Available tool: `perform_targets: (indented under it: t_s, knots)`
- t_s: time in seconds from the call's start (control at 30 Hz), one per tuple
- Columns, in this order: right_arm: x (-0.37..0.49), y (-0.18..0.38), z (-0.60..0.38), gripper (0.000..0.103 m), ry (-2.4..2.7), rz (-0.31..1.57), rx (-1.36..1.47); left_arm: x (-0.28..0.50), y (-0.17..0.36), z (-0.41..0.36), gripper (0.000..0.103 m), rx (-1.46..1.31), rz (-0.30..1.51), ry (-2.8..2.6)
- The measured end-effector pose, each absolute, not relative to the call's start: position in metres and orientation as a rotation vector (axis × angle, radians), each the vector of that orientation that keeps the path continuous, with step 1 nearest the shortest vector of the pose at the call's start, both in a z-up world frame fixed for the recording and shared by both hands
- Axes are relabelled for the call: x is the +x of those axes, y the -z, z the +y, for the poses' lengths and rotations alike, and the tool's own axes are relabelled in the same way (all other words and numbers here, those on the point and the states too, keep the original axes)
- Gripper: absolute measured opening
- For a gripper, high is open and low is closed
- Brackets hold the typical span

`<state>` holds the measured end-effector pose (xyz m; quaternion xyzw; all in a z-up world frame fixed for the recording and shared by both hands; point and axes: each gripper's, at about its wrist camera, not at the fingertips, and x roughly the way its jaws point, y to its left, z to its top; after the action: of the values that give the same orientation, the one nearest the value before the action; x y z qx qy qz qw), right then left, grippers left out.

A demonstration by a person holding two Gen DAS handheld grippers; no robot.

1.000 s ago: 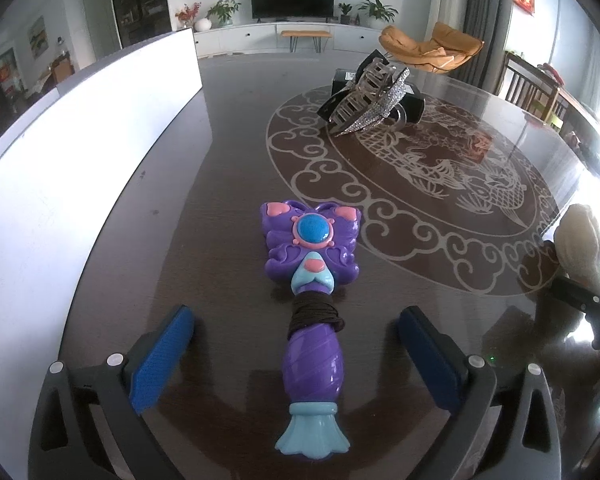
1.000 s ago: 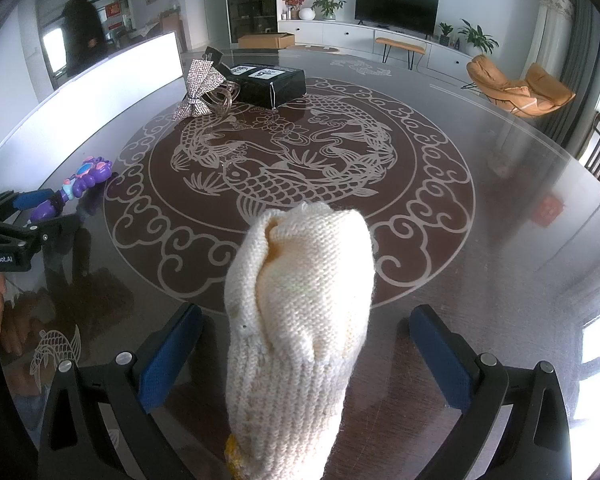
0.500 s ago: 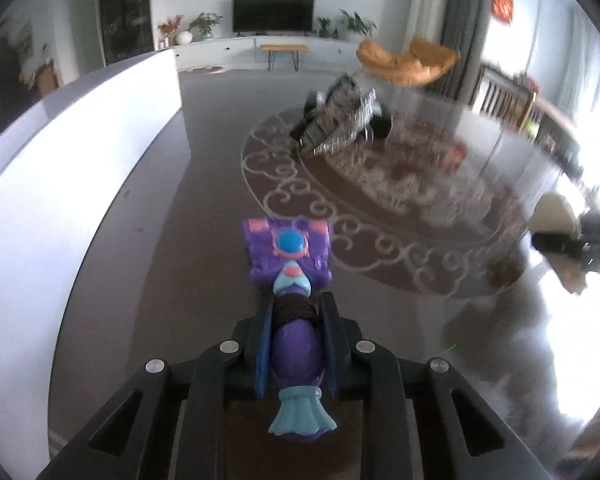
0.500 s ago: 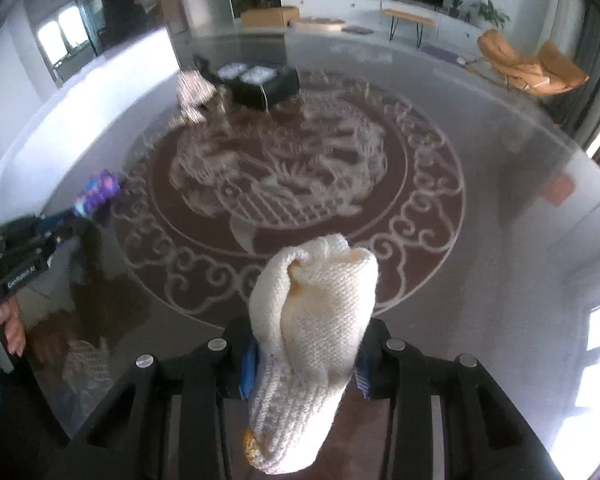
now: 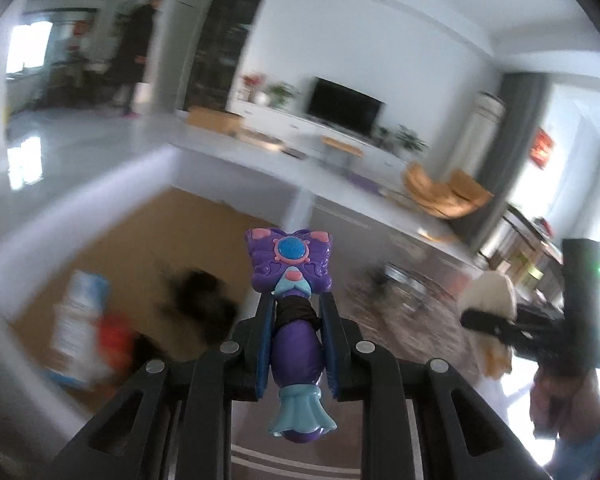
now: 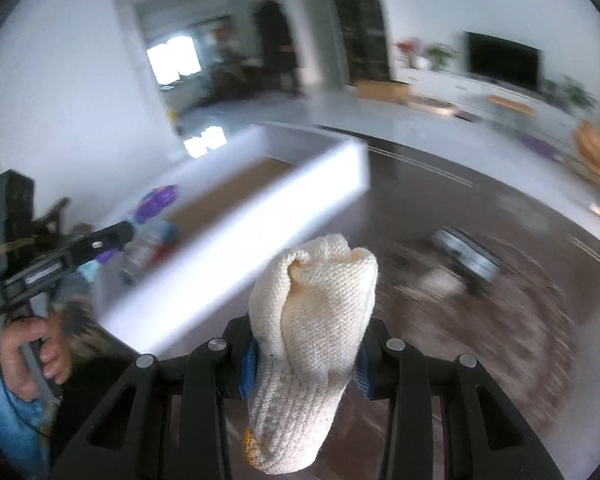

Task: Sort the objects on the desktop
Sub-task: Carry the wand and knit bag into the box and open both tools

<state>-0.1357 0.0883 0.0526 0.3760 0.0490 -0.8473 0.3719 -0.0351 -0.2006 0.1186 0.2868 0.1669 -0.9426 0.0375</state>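
Left gripper point(image 5: 296, 336): jaws clamped on the purple butterfly wand point(image 5: 294, 308), the blue pads pressing its handle just below the dark band; the butterfly head sticks out past the fingertips, the pale blue flared end points back toward the camera.
Right gripper point(image 6: 306, 354): jaws closed on a rolled cream knitted glove point(image 6: 312, 332), blue pads against both its sides; the roll stands up between the fingers, its yellow-trimmed cuff hanging toward the camera.
Wand position: held in the air over the white box point(image 6: 236, 228), above its brown floor.
Glove position: held in the air above the dark table point(image 6: 480, 320), near the box's long wall.
Box contents: blurred; a blue-and-white packet point(image 5: 80, 320), something red and a dark heap lie inside.
Table: dark brown with a pale scroll pattern; a blurred black box point(image 6: 466, 254) sits farther across it.
Hands: a hand point(image 6: 36, 354) with a blue sleeve grips the left tool's handle.
Room: TV point(image 5: 344, 110) on a white cabinet, potted plants, orange chair point(image 5: 444, 196), a person in dark clothes point(image 6: 274, 40) standing far back.
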Motion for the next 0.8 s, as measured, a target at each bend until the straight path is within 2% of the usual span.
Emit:
perform_targets:
  t_s: [0.17, 0.33, 0.37, 0.4, 0.43, 0.47, 0.5, 0.53, 0.67, 0.8]
  knots:
    - [-0.140, -0.062, -0.035, 0.039, 2.028, 0.125, 0.900, -0.042, -0.109, -0.288, 0.022, 0.953, 0.527, 2.700]
    - [-0.154, -0.038, -0.130, 0.040, 1.969, 0.174, 0.963, -0.065, -0.060, -0.327, 0.024, 1.196, 0.481, 2.505]
    - [-0.159, -0.029, -0.143, 0.044, 1.958, 0.182, 0.998, -0.066, -0.051, -0.328, 0.032, 1.226, 0.471, 2.470]
    - [-0.163, -0.020, -0.151, 0.059, 1.949, 0.180, 1.033, -0.067, -0.045, -0.330, 0.041, 1.243, 0.464, 2.445]
    - [-0.168, -0.012, -0.155, 0.069, 1.944, 0.166, 1.072, -0.065, -0.039, -0.328, 0.067, 1.244, 0.462, 2.426]
    - [-0.173, -0.004, -0.156, 0.086, 1.956, 0.135, 1.106, -0.062, -0.036, -0.326, 0.080, 1.219, 0.457, 2.425]
    - [-0.176, -0.001, -0.153, 0.087, 1.974, 0.100, 1.115, -0.059, -0.037, -0.320, 0.083, 1.173, 0.430, 2.449]
    - [-0.177, 0.001, -0.148, 0.087, 1.988, 0.061, 1.117, -0.056, -0.038, -0.313, 0.092, 1.155, 0.404, 2.444]
    - [-0.177, -0.002, -0.104, 0.088, 2.036, -0.048, 1.067, -0.045, -0.041, -0.299, 0.094, 1.079, 0.390, 2.485]
    - [-0.170, -0.013, -0.034, 0.102, 2.161, -0.040, 0.954, -0.036, -0.061, -0.263, 0.094, 1.003, 0.367, 2.584]
